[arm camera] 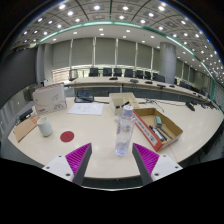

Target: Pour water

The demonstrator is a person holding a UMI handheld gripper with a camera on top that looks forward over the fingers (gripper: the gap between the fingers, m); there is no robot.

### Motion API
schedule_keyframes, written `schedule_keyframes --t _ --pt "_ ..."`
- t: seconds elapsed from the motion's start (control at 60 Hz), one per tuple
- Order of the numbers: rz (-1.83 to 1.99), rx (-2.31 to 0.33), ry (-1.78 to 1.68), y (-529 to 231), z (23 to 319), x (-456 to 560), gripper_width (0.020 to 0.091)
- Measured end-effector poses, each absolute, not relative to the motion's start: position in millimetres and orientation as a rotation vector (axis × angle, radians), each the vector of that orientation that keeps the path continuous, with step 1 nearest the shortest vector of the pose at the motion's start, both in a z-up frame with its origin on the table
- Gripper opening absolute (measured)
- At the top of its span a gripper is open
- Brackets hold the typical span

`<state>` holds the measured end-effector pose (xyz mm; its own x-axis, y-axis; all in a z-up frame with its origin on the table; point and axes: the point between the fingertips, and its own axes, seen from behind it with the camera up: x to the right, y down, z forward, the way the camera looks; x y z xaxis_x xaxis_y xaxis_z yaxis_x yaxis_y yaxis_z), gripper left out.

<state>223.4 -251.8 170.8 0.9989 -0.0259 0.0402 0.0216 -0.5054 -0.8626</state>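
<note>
Two pink pads flank empty space: hand-held gripper (112, 160) open, nothing held. Water bottle (124, 130) upright on bench (190, 125) at 12 o'clock, just ahead. Approach step; next advance, close around bottle.

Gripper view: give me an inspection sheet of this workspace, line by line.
Surface: pale table, curved front edge.
Job's things: clear water bottle upright, just ahead of the tongs, nearer the right finger; small white cup to the left; red round coaster beside it.
Clutter: open cardboard box right of the bottle; white box and papers behind.
Tongs: tongs open, holding nothing; purple pads visible.
Cables: nothing seen.
Surroundings: meeting room, row of chairs, ceiling lights.
</note>
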Motion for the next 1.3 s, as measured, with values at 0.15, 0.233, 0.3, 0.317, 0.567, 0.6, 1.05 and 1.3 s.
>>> schedule_keyframes --t 0.15,0.233,0.3,0.317,0.567,0.6,1.05,1.3 --pt "-0.054 -2.057 0.018 -208.8 143.1 259.8 0.0835" --pt "-0.040 -2.036 0.033 -183.4 126.0 271.6 0.0835" --pt "-0.031 -2.021 0.040 -162.6 112.6 278.8 0.0835" --pt "-0.029 -2.020 0.039 -157.6 109.0 279.7 0.0832" --pt "-0.021 -1.951 -0.003 -105.9 88.7 282.6 0.0611" --pt "-0.021 -1.941 -0.006 -101.7 89.6 281.1 0.0547" --pt "-0.223 -1.982 -0.064 -95.6 110.8 281.4 0.0318" --pt "-0.574 -1.853 -0.291 -66.2 215.1 229.4 0.0319"
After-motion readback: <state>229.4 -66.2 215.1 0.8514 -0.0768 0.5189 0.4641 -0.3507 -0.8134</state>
